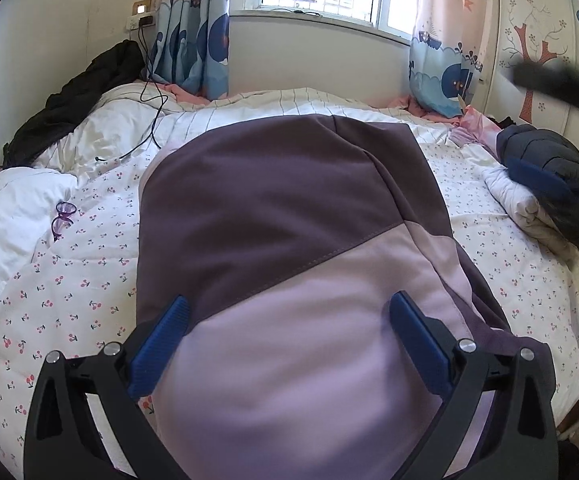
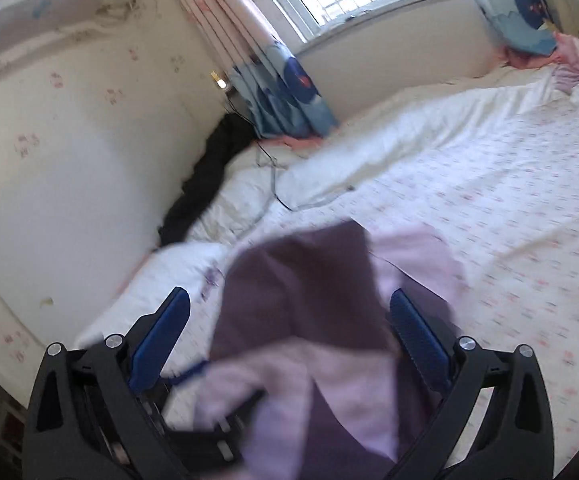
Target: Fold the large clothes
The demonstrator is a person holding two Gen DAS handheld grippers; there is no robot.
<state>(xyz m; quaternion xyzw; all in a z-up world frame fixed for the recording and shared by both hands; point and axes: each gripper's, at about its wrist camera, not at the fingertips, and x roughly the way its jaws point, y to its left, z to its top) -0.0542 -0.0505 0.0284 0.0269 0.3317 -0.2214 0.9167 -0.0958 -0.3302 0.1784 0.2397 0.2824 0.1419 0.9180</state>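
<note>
A large garment (image 1: 289,200) in dark purple and pale lilac lies folded on the cherry-print bedsheet (image 1: 73,304). My left gripper (image 1: 289,302) hangs just above its near lilac part, open, with the cloth showing between the blue pads and nothing held. In the left wrist view my right gripper (image 1: 515,120) is a blurred shape at the far right, its fingers spread apart. The right wrist view is motion-blurred: the right gripper (image 2: 289,297) is open above the same garment (image 2: 301,280), which looks rumpled here. A black gripper part (image 2: 229,412) shows below the cloth.
A dark padded jacket (image 1: 545,160) lies on a folded white quilt at the bed's right. A black garment (image 1: 73,100) and a charging cable (image 1: 153,112) lie at the far left by the wall. Purple glasses (image 1: 63,220) rest on the sheet. Curtains (image 1: 193,40) hang behind.
</note>
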